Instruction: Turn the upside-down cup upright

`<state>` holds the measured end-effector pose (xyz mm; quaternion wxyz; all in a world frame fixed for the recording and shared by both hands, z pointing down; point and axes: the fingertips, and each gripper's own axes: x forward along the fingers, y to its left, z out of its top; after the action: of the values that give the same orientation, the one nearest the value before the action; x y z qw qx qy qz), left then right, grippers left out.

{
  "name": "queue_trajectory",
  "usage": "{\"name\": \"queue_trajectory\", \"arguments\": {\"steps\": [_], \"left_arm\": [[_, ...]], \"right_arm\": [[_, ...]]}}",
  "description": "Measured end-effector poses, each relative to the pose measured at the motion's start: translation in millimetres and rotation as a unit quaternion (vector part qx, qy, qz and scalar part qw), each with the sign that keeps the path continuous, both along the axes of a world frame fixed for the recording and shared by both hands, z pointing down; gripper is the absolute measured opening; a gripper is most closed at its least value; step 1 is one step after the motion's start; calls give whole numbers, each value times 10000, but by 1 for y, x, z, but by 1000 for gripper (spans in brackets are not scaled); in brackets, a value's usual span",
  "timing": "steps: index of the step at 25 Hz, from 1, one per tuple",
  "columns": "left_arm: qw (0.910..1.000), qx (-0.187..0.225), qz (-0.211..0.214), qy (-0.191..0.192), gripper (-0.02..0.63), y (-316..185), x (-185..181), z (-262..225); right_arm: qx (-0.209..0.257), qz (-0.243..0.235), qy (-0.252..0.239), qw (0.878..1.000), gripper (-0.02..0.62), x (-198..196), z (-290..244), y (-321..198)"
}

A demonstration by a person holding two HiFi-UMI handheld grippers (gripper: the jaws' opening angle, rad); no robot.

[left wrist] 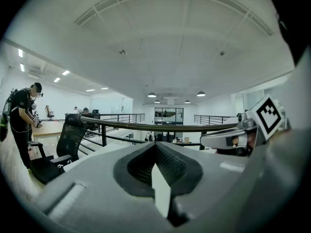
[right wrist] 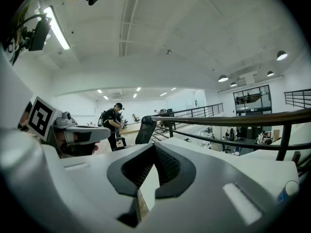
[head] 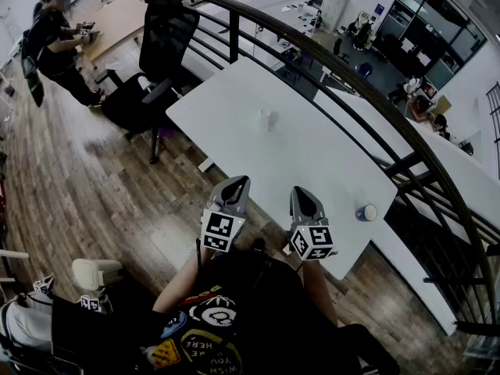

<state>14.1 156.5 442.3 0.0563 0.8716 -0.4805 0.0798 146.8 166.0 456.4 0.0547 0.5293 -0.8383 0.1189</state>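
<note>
A small clear cup [head: 268, 119] stands alone near the middle of the white table [head: 234, 108]; it is too small to tell which way up it is. My left gripper [head: 237, 183] hovers over the table's near edge, shut with nothing in it. My right gripper [head: 301, 193] is level beside it, also shut and empty. Both point toward the cup, well short of it. In the left gripper view the shut jaws [left wrist: 156, 146] fill the lower frame, and the right gripper [left wrist: 232, 138] shows at right. In the right gripper view the jaws [right wrist: 154, 147] are likewise pressed together. Neither gripper view shows the cup.
A bottle with a white cap [head: 366, 212] stands at the table's right corner. A black railing [head: 367, 92] runs behind the table. A black office chair [head: 160, 53] sits at the table's far left end, and a person [head: 55, 41] stands beyond it by another desk.
</note>
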Motion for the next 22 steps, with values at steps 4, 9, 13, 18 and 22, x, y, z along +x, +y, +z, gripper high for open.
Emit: {"name": "queue_trajectory", "arguments": {"steps": [4, 9, 13, 18, 22], "left_arm": [[10000, 9, -5, 5, 5, 1, 1, -4], [10000, -21, 50, -20, 4, -7, -1, 2], [10000, -78, 48, -28, 5, -16, -8, 7], [9999, -159, 27, -23, 3, -24, -21, 13], [9994, -279, 188, -32, 5, -29, -25, 25]], "right_arm": [[10, -7, -11, 10000, -2, 0, -3, 1], [9, -9, 9, 10000, -2, -4, 0, -9], [2, -10, -10, 10000, -2, -10, 4, -18], [-50, -27, -62, 10000, -2, -20, 9, -27], [-92, -47, 32, 9999, -2, -26, 23, -32]]}}
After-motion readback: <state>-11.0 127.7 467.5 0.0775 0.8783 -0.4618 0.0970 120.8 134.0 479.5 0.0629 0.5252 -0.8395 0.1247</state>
